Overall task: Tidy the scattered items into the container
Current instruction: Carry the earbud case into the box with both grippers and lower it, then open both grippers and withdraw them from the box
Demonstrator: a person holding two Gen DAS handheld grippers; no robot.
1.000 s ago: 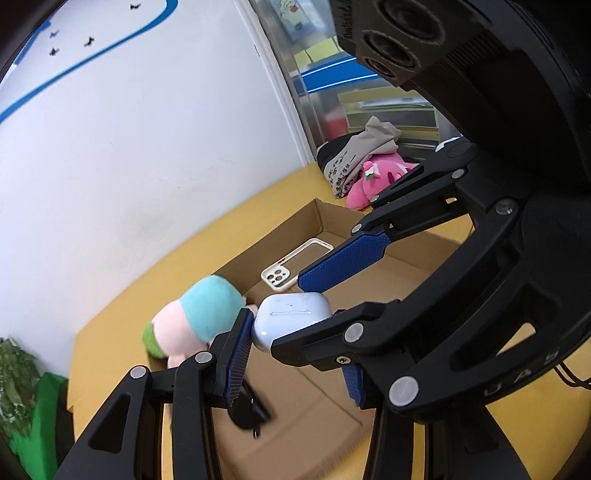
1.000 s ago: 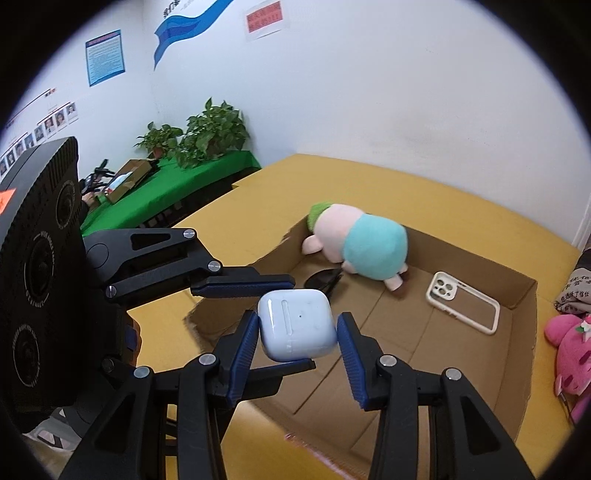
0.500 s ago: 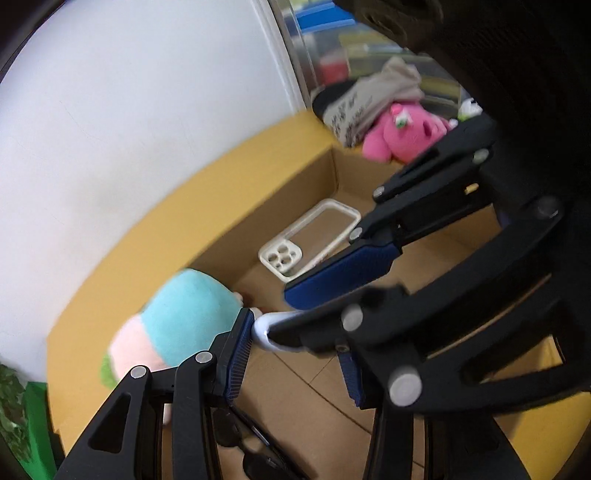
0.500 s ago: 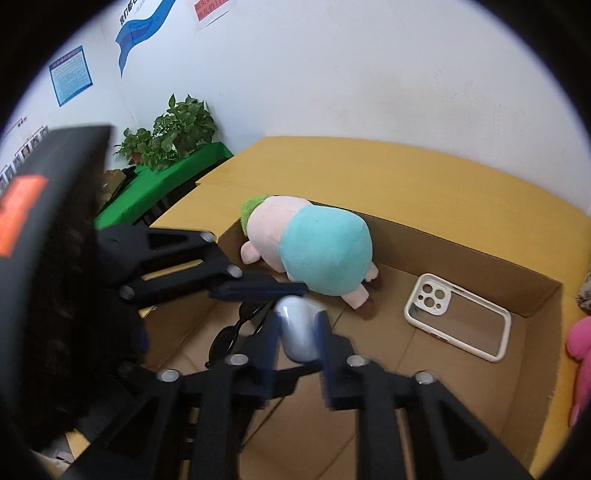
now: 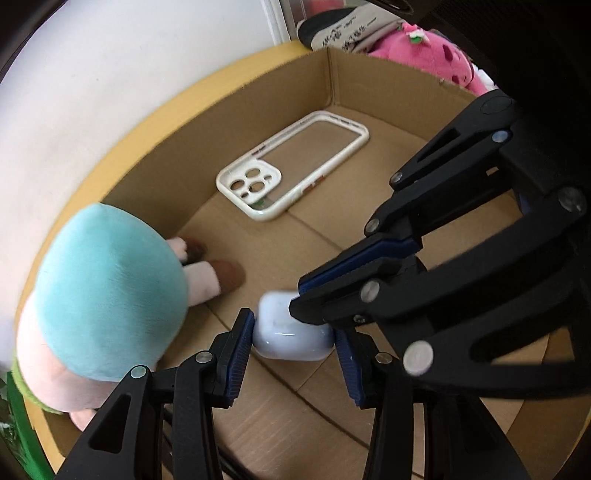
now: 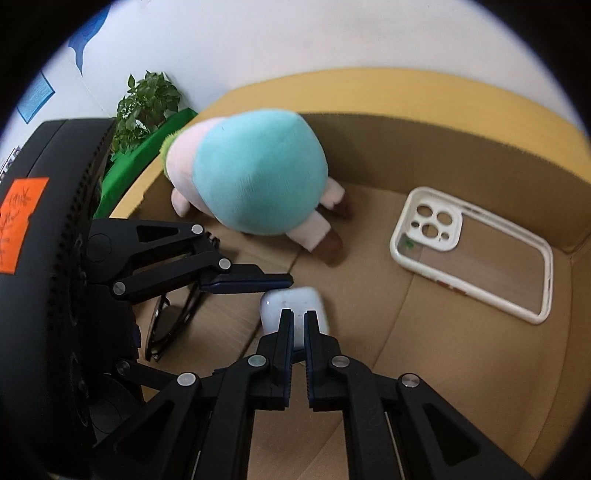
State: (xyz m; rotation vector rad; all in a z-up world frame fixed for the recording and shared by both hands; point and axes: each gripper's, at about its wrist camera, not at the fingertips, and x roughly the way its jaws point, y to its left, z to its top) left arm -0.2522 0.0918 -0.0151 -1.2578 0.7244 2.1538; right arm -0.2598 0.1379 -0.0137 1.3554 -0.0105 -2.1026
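The white earbuds case (image 5: 288, 338) sits low inside the cardboard box (image 5: 388, 88), between the blue pads of my left gripper (image 5: 291, 350), which is shut on it. In the right wrist view the case (image 6: 273, 304) lies just ahead of my right gripper (image 6: 299, 325), whose jaws are nearly closed with only a thin gap and hold nothing. The other gripper's fingers (image 6: 247, 282) reach in from the left. A teal and pink plush (image 5: 107, 306) (image 6: 255, 173) and a white phone case (image 5: 295, 166) (image 6: 472, 254) lie in the box.
Black sunglasses (image 6: 166, 325) lie on the box floor at the left. A pink plush (image 5: 432, 51) and folded cloth (image 5: 343, 26) sit beyond the box's far wall. A potted plant (image 6: 144, 107) and green cloth stand off the yellow table (image 6: 369, 88).
Both grippers have dropped down into the box. The earbuds case has passed from my right gripper's hold to my left gripper's, and the right jaws have closed to a thin gap.
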